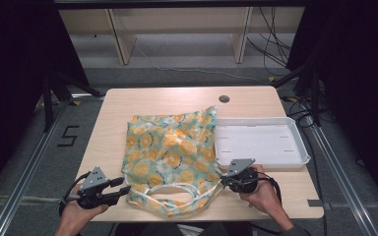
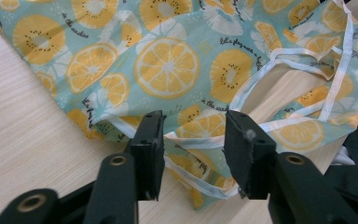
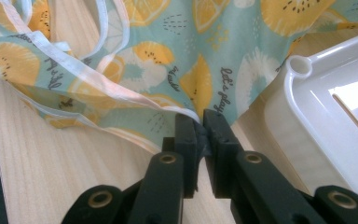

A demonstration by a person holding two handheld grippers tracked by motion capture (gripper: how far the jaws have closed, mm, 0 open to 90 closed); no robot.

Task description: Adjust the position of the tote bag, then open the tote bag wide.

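White plastic tray (image 1: 302, 147) is sitting at the table's (image 1: 128, 101) right side with nothing in it, its left rim partly covered by the lemon-print cloth bag (image 1: 170, 150). That bag is lying crumpled mid-table, so its inside is staying hidden. Left gripper (image 1: 119, 188) is holding its jaws spread, with the bag's near edge between them unpinched. Right gripper (image 1: 225, 182) is pinching the bag's corner.

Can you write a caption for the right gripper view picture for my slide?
Right gripper pinching the edge of a lemon-print fabric bag beside a white tray on the wooden table.
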